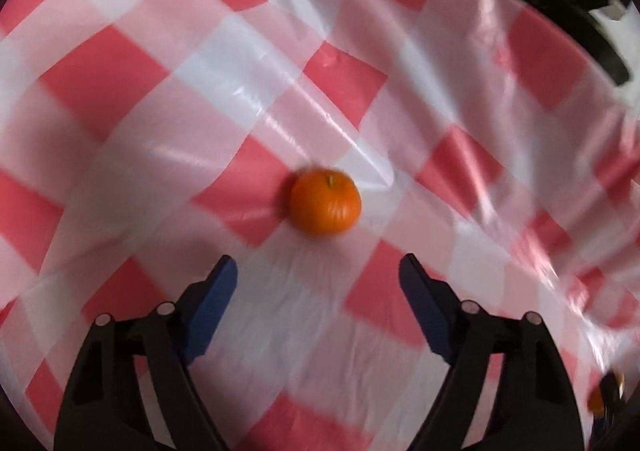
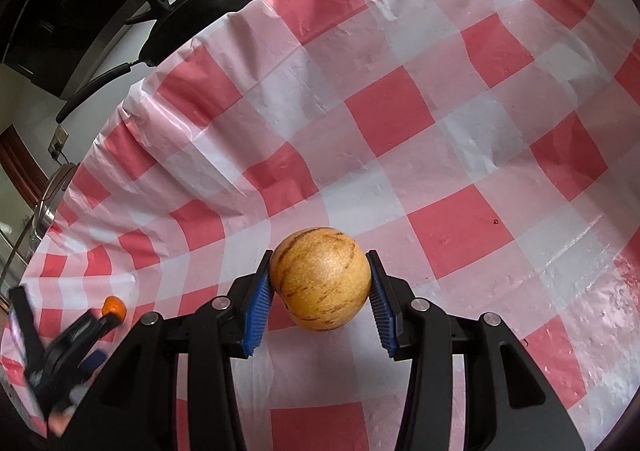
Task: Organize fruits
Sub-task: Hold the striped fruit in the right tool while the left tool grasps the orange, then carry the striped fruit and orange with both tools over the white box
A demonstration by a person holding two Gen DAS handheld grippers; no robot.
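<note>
A yellow striped fruit (image 2: 319, 279) was clamped between the blue pads of the right gripper (image 2: 318, 291), just above the checked tablecloth (image 2: 384, 123). A mandarin (image 1: 325, 201) lay unheld on the cloth ahead of the left gripper (image 1: 318, 271), whose jaws stood wide with nothing between them. No container or sorted group was seen, so the organizing was judged barely begun.

We can read no words, numbers or signs in either view, not on the checked cloth (image 2: 400, 123) and not on the fruits.

Left gripper (image 2: 86, 335) motion-blurred; tangerine (image 2: 113, 306) partly hidden behind it.
</note>
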